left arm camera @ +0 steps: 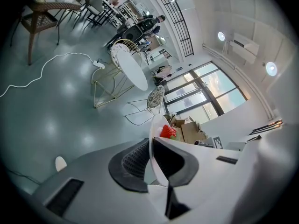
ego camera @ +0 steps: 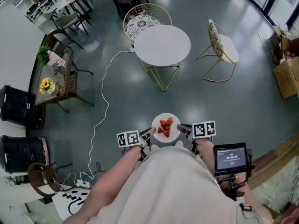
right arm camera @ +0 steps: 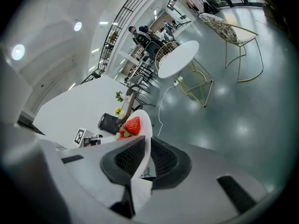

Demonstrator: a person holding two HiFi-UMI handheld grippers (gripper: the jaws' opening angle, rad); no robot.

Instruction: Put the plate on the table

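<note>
A small white plate [ego camera: 172, 133] with red strawberries [ego camera: 165, 126] on it is held in the air close to the person's body. My left gripper [ego camera: 150, 133] is shut on its left rim, my right gripper [ego camera: 183, 129] on its right rim. In the left gripper view the plate [left arm camera: 154, 143] stands edge-on between the dark pads [left arm camera: 135, 162], a strawberry [left arm camera: 168, 131] showing beyond. The right gripper view shows the plate [right arm camera: 144, 139] the same way, with strawberries [right arm camera: 131, 126] on it. The round white table [ego camera: 162, 45] stands ahead, its top bare.
Two wire chairs [ego camera: 140, 20] [ego camera: 221, 48] flank the round table. A white cable [ego camera: 103, 92] runs across the grey floor to a power strip [ego camera: 84, 183]. A wicker table with flowers [ego camera: 53, 80] stands left, cardboard boxes [ego camera: 286, 73] right.
</note>
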